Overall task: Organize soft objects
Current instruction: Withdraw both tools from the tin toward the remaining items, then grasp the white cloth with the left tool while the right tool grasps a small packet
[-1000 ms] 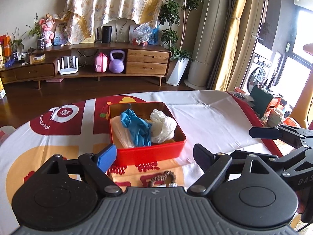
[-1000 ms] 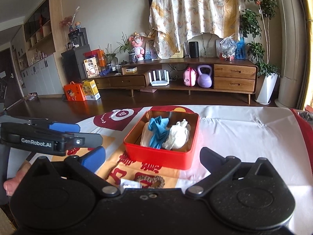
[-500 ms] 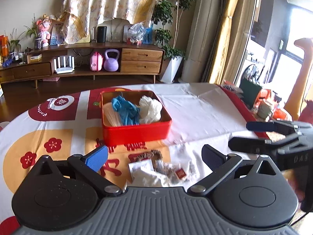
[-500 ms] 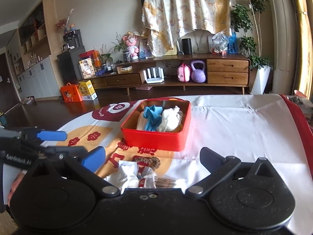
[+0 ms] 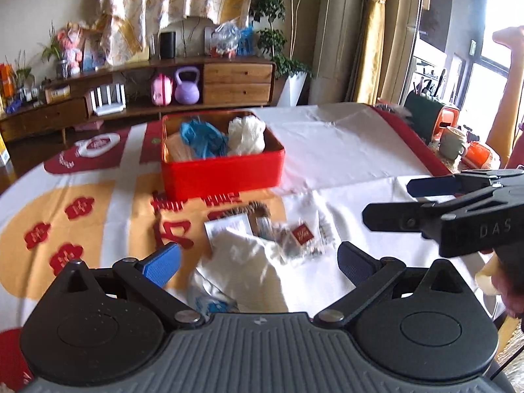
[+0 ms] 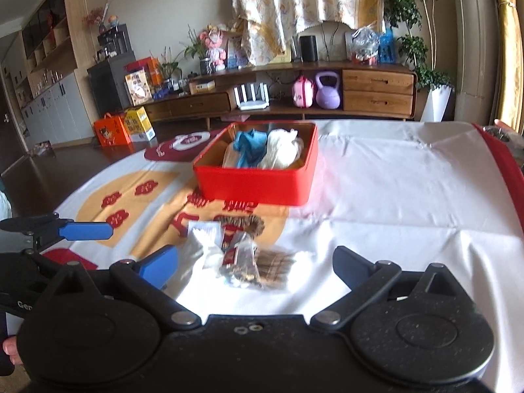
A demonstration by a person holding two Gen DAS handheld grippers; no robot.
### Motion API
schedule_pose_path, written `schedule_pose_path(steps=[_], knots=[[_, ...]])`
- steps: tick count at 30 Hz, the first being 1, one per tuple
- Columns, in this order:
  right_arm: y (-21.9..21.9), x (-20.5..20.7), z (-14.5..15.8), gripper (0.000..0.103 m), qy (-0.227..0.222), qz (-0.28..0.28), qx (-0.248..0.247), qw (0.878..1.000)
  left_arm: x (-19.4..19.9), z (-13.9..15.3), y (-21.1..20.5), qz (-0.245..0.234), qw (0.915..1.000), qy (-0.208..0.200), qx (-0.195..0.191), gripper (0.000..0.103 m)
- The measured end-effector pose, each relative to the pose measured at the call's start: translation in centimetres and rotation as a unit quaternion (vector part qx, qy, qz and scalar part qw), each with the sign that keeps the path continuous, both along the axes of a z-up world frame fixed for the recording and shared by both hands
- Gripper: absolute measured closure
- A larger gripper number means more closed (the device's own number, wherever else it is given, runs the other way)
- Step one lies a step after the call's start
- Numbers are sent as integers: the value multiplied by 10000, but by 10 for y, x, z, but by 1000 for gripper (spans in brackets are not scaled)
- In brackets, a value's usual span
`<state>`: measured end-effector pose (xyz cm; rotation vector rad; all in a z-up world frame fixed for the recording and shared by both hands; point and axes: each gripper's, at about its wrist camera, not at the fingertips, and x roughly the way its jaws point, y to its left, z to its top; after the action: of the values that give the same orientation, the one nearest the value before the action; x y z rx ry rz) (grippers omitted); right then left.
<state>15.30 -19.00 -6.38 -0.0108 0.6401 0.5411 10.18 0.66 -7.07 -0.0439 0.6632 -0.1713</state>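
Jaws of both tools stand wide apart with nothing between them. Left gripper (image 5: pixel 258 258) hangs low over the near part of the table, its blue pads straddling, from above, a soft white cloth (image 5: pixel 242 262) that lies crumpled on the tablecloth (image 5: pixel 344 150); no contact with it can be made out. Right gripper (image 6: pixel 255 262) is held alongside, equally spread, over a small heap of clear packets (image 6: pixel 242 258) with dark contents and a red label; the heap is blurred and its separate pieces cannot be counted. A flat white sachet (image 6: pixel 204 229) lies just beside that heap on the far side.

Beyond the loose items, near the middle of the table, sits the red tin (image 5: pixel 222 173), lid off. Inside it rest a blue glove (image 5: pixel 203 137), a white bundle (image 5: pixel 245 134) beside it on the right, and a pale item (image 5: pixel 177 150) on the left, partly hidden.

Assessment: the job appears partly complete. Three soft items are already in the tin; the cloth and the packet heap remain outside, well apart from it. Neither tool has taken hold of anything, so the next pickup is judged not yet begun. The cloth, lying directly under the left tool, looks the likeliest next candidate.
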Motion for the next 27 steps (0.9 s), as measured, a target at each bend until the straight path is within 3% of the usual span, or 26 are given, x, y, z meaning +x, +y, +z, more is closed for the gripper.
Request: schedule_pose_path(steps=[10,19,23,27], knots=[[11,17,-21,11,388,-12,-47,9992,7,-30,-2,-52,9999,114,-27,1],[30,35,-41,27,718,91,-132,9973,21,-51,-12,-141,9993,134,329,1],[35,38,-43,31,703,127,-122,9974,28,-59,-11,-163,9992,172,314,1],[39,42,-45,43,749,179,-139,9969,33,-63,-6,-144,9995,227,162,2]])
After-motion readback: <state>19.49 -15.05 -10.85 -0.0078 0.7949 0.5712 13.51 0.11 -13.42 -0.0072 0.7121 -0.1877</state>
